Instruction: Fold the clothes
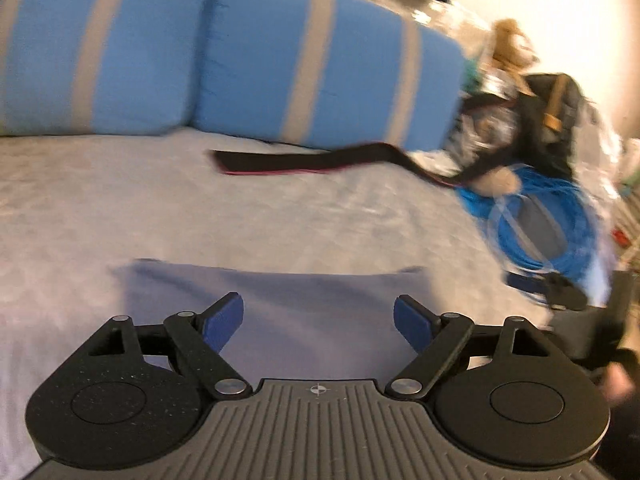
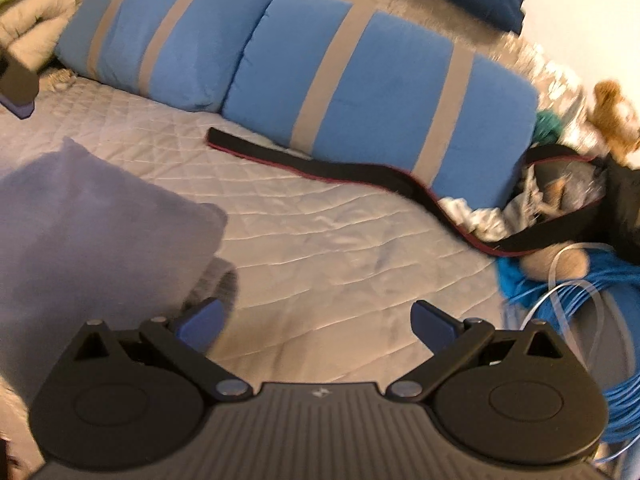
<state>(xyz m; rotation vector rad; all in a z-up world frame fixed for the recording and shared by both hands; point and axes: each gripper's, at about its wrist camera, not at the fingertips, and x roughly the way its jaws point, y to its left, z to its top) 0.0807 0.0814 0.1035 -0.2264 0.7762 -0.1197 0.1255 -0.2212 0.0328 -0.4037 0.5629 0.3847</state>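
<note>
Left gripper (image 1: 319,322) sits nearest in the left wrist view, jaws spread wide with nothing between them, blue pads (image 1: 224,322) clear of the cloth. Just beyond the fingertips lies the lavender garment (image 1: 276,304), flat on the grey quilted bedspread (image 1: 200,208), its far edge running left to right across the frame, so the long axis looks crosswise. Farther back: two blue striped pillows (image 1: 160,52), a black strap (image 1: 280,162) in front of them, and at right a coil of blue cable (image 1: 560,232); this view is motion-blurred. Right wrist view: right gripper (image 2: 318,326) also released, jaws wide and empty over bare bedspread. Here the garment (image 2: 88,232) sits left of the gripper, one corner pointing up toward the pillows, a grey layer showing under its right edge. Only this view shows the beige bedding (image 2: 32,20) at top left.
</note>
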